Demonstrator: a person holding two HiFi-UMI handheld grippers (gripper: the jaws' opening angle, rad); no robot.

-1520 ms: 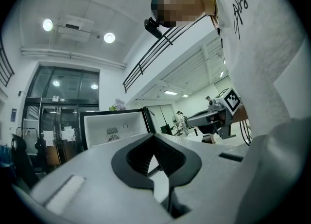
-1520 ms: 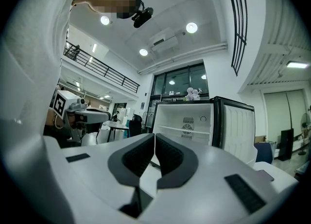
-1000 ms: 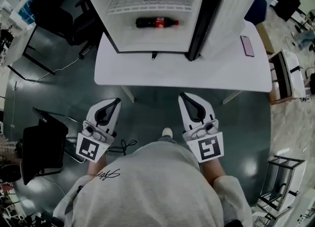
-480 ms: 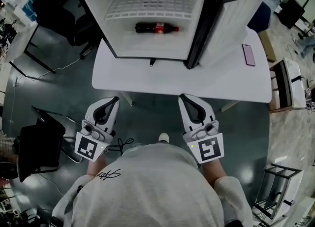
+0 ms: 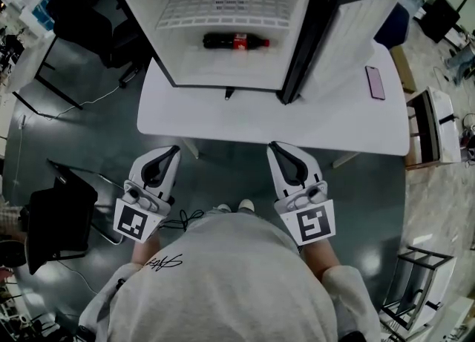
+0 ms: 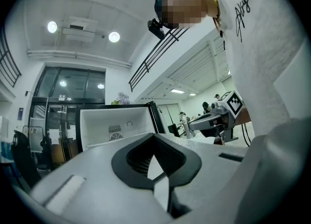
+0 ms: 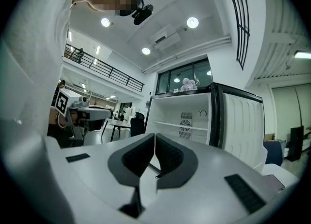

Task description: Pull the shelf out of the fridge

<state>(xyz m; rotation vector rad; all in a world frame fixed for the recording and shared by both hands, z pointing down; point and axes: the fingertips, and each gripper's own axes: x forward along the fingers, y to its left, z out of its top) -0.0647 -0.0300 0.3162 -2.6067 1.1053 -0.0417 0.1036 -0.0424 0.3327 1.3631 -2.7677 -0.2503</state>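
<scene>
We hold both tools level on the near side of the white table (image 5: 223, 122), over the dark floor and short of its edge, pointing toward the fridge (image 5: 145, 33). The left gripper (image 5: 173, 152) has its jaws pressed together with nothing between them. The right gripper (image 5: 275, 148) is the same, closed and empty. They sit side by side, well apart from each other and from the fridge.

The fridge stands on the far part of the table with its door (image 5: 349, 29) swung open to the right. The shelf (image 5: 223, 10) is inside it, a white wire rack spanning the cavity from wall to wall, fully pushed in, below the round fan grille on the back wall. A cola bottle (image 5: 236, 40) with a red label lies on its side in the fridge, nearer the opening than the rack appears from above. A phone (image 5: 375, 82) lies flat on the table to the right of the open door.
</scene>
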